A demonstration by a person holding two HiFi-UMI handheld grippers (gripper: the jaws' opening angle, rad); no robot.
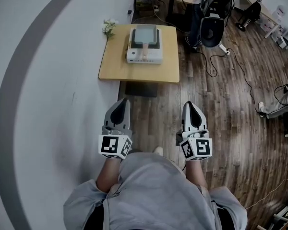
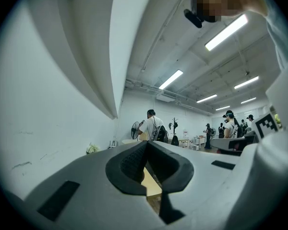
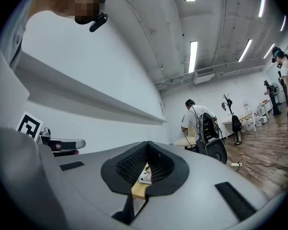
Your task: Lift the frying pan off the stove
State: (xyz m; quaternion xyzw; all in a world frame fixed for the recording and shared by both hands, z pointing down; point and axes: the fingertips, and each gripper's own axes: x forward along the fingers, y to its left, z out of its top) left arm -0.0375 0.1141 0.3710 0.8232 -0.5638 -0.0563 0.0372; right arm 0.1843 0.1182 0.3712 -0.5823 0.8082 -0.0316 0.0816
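Both grippers held low near the person's body, well short of the table (image 1: 116, 67). Left gripper (image 1: 121, 104) jaws pressed together, nothing between them. Right gripper (image 1: 190, 105) the same, closed and empty. Square frying pan (image 1: 146, 34) sits on the white stove (image 1: 144, 56) on the small wooden table by the wall, handle pointing toward the person, untouched.

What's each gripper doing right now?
Left gripper: closed, holding nothing.
Right gripper: closed, holding nothing.
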